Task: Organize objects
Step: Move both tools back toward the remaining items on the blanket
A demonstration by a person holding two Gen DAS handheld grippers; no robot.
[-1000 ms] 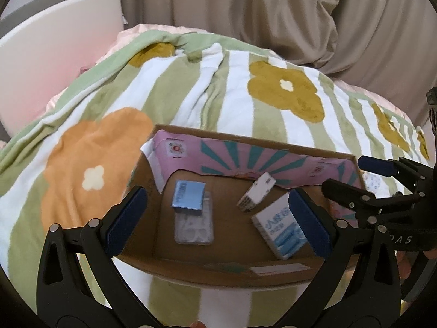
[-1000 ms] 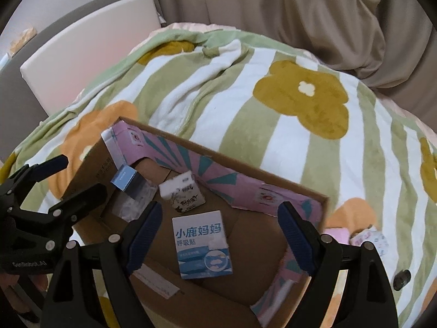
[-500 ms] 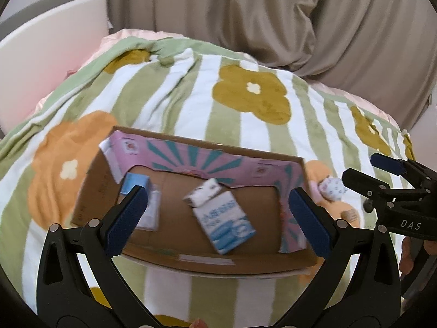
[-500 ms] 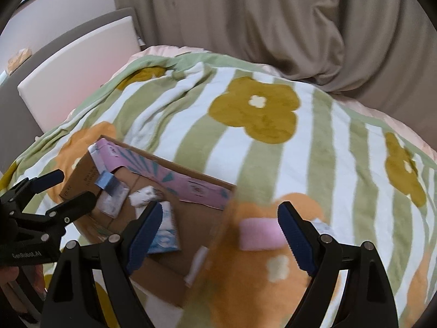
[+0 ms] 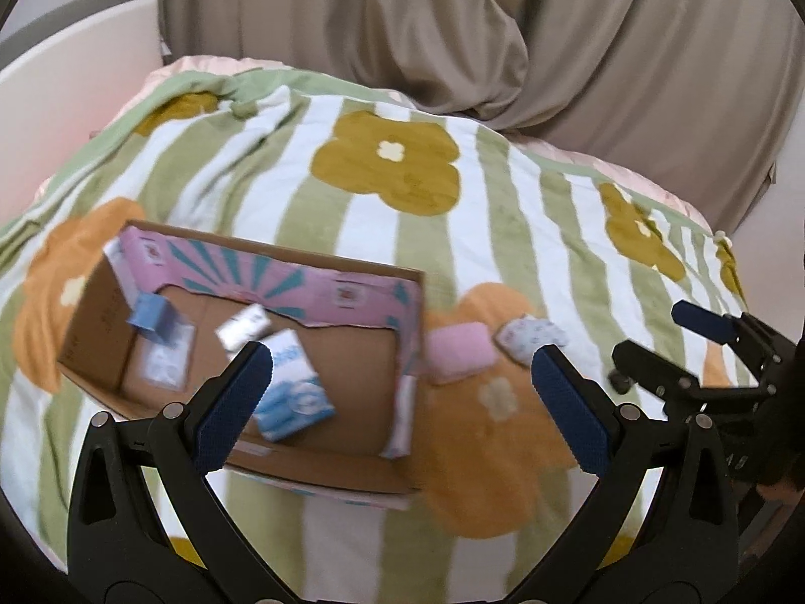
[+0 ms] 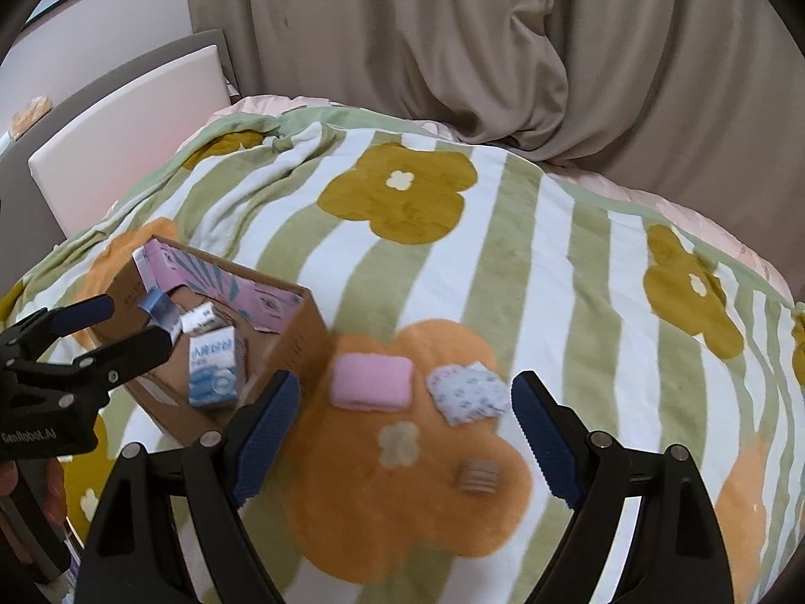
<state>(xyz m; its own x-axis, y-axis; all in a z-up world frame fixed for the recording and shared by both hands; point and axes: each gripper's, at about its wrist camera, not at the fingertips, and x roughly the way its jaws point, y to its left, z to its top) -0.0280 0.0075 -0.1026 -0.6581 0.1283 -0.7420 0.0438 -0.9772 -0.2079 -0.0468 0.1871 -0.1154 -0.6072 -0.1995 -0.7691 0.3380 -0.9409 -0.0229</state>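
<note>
Both claws are spread wide with nothing in them, hanging over the blanket [image 6: 503, 261] on the bed. The right claw [image 6: 405, 440] points down at the big orange flower, and the left claw [image 5: 402, 387] sits over the box's right end, with the right one poking into its view at the right edge.

The cardboard box [image 5: 121, 337] with the pink and teal inner flap sits on the blanket to the left. Inside: a blue-and-white carton [image 6: 214, 365] lying flat near the front, a small white carton [image 6: 201, 319] just behind it, and a little blue box [image 6: 156, 302] at the far left on top of something clear, kinda blurry.

Still outside the box, on the orange flower: a pink pad [image 6: 372, 381] just right of the box, a white-blue patterned packet [image 6: 468, 392] right beside that, and a small tan ridged thing [image 6: 478, 475] nearer the camera, too blurry to name.

Taupe curtain [image 6: 453, 40] behind the bed, white headboard [image 6: 126, 141] on the left.
</note>
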